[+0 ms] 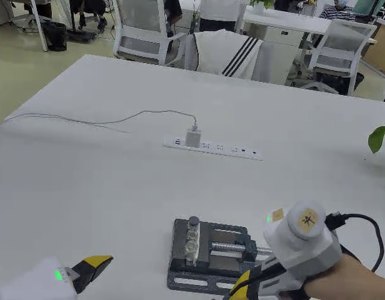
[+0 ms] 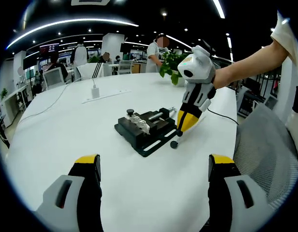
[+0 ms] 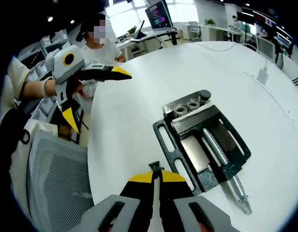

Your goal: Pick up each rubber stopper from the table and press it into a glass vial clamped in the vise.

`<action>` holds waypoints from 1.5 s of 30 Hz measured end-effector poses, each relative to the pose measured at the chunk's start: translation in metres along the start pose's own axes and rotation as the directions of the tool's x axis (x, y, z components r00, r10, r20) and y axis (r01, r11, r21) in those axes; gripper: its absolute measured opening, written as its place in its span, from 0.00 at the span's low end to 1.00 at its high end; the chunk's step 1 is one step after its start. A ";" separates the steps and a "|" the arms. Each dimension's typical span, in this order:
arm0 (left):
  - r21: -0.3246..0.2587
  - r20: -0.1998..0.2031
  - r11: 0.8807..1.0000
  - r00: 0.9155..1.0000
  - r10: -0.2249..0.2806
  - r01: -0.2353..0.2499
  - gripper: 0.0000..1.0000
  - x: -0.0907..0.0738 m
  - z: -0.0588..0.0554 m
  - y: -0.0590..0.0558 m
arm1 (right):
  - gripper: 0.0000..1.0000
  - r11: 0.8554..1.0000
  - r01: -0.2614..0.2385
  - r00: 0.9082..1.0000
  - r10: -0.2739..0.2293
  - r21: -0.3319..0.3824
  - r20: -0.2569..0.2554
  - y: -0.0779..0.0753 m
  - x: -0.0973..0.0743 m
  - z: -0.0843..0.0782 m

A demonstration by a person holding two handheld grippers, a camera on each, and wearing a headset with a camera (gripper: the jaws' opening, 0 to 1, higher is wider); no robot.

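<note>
Now left hand-held gripper [image 2: 155, 160] spread; right hand-held gripper [image 3: 156, 174] pressed together beside small dark round stopper [image 2: 174, 144].

In the head view the white left gripper [image 1: 91, 267], with its yellow-tipped jaws, is cut off by the bottom-left corner. The white right gripper [image 1: 245, 286] is cropped by the bottom edge, so its tips are not seen there. The clear glass vials [image 1: 192, 242] in the dark metal vise [image 1: 208, 256] are too small to be counted there. 1 corner of the vise's base is covered by the right gripper. In the right gripper view a small dark piece [image 3: 156, 167] is seen at the closed tips. Whether it is gripped or lies on the white table [image 3: 125, 125] cannot be told. The green leafy plant [image 1: 380, 137] is cropped by the right edge.
</note>
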State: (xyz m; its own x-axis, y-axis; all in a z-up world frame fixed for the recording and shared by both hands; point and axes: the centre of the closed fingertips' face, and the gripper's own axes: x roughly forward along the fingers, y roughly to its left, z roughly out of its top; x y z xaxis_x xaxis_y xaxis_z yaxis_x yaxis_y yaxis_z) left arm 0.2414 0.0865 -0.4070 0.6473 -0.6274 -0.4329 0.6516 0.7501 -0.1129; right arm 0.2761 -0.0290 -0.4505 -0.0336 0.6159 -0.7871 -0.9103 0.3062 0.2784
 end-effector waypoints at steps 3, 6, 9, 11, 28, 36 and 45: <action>0.009 0.006 1.000 1.000 -0.005 0.005 0.91 0.002 0.002 -0.001 | 0.00 0.996 -0.015 0.997 0.007 0.091 0.079 0.002 -0.008 0.011; 0.019 0.013 1.000 1.000 -0.011 0.010 0.91 0.004 0.006 -0.002 | 0.00 0.978 -0.059 0.986 0.026 0.198 0.166 0.008 -0.018 0.023; 0.030 0.022 0.999 1.000 -0.013 0.012 0.90 0.005 0.010 -0.003 | 0.00 0.958 -0.107 0.969 0.041 0.266 0.243 0.014 -0.026 0.034; 0.030 0.023 0.999 1.000 -0.018 0.018 0.90 0.006 0.011 -0.004 | 0.00 0.931 -0.173 0.949 0.070 0.321 0.309 0.022 -0.032 0.043; 0.037 0.034 0.999 0.999 -0.030 0.028 0.87 0.006 0.010 -0.009 | 0.00 0.694 -0.505 0.797 0.147 0.513 0.586 0.058 -0.056 0.081; 0.032 0.056 0.999 0.998 -0.040 0.038 0.85 0.005 0.015 -0.013 | 0.00 0.490 -0.638 0.730 0.137 0.594 0.670 0.069 -0.062 0.091; 0.031 0.075 0.998 0.996 -0.050 0.048 0.82 0.006 0.018 -0.016 | 0.00 0.358 -0.681 0.713 0.127 0.638 0.690 0.077 -0.058 0.086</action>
State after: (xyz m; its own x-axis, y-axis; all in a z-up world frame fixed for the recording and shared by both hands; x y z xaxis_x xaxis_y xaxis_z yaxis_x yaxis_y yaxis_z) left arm 0.2419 0.0672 -0.3920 0.6415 -0.6783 -0.3583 0.6939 0.7122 -0.1061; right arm 0.2433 0.0214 -0.3360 0.1455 0.9785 -0.1461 -0.0400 0.1534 0.9874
